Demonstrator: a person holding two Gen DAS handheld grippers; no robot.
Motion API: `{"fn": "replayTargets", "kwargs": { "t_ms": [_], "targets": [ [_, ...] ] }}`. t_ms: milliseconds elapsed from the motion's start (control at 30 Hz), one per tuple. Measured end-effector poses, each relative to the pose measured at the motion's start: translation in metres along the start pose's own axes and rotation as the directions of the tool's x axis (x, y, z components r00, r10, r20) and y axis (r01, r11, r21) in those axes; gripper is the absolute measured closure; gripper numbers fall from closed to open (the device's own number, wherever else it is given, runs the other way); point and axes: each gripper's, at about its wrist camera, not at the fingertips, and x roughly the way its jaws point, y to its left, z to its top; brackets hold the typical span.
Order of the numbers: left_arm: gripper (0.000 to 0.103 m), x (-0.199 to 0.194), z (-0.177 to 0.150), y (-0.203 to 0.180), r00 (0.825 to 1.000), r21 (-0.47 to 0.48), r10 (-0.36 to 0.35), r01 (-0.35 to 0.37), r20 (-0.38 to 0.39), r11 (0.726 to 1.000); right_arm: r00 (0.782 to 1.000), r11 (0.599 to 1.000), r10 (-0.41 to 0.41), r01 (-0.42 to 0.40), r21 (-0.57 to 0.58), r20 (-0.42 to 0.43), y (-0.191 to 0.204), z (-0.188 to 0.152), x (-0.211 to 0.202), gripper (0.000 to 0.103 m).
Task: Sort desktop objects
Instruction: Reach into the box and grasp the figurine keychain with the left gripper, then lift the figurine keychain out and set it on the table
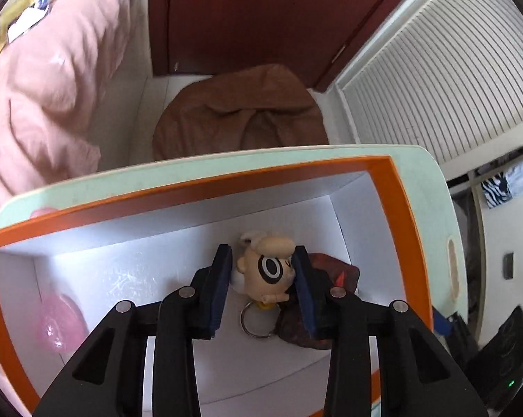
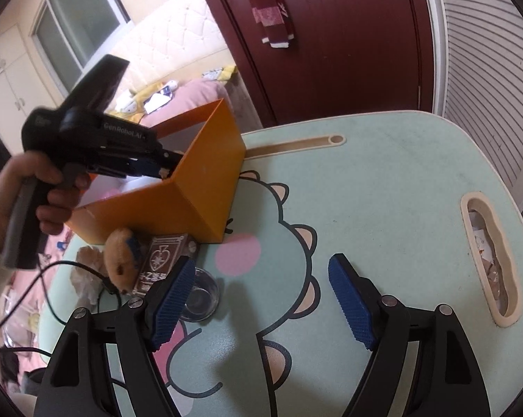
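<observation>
My left gripper reaches into the orange box and its blue pads stand on either side of a cartoon-head keychain with a metal ring, touching or nearly touching it. Under the keychain lies a dark red packet. A pink object lies in the box at the left. My right gripper is open and empty above the mint table. In the right wrist view the left gripper enters the box. Beside the box lie a plush hamster, a card deck, a glass dish and a pale crystal.
A black cable runs over the table's left edge. The table has a cut-out handle slot at the right and a groove at the back. A brown beanbag and a dark red door are beyond.
</observation>
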Motion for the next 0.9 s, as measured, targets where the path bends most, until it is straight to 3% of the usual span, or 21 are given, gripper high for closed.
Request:
{"fn": "replayTargets", "kwargs": {
  "t_ms": [133, 233, 500, 667, 900],
  "targets": [
    [0.066, -0.014, -0.011, 0.001, 0.999, -0.006, 0.004, -0.004, 0.053, 1.000, 1.000, 1.000, -0.002, 0.002, -0.004, 0.001, 0.002, 0.000, 0.000, 0.022],
    [0.066, -0.048, -0.021, -0.001, 0.990, -0.007, -0.034, 0.036, 0.138, 0.999, 1.000, 1.000, -0.003, 0.003, -0.004, 0.001, 0.002, 0.001, 0.000, 0.022],
    [0.066, -0.143, -0.066, 0.011, 0.944, -0.010, -0.086, 0.094, 0.320, 0.996, 1.000, 1.000, -0.013, 0.013, -0.016, -0.003, 0.003, 0.001, -0.002, 0.020],
    [0.066, -0.152, -0.109, 0.031, 0.943, -0.046, -0.037, 0.055, 0.330, 0.997, 1.000, 1.000, -0.021, 0.021, -0.021, -0.003, 0.004, 0.000, -0.003, 0.019],
    [0.066, -0.112, -0.158, 0.044, 0.958, -0.115, -0.041, 0.076, 0.284, 0.990, 0.999, 0.999, -0.032, 0.032, -0.029, -0.001, 0.004, -0.001, -0.005, 0.019]
  ]
}}
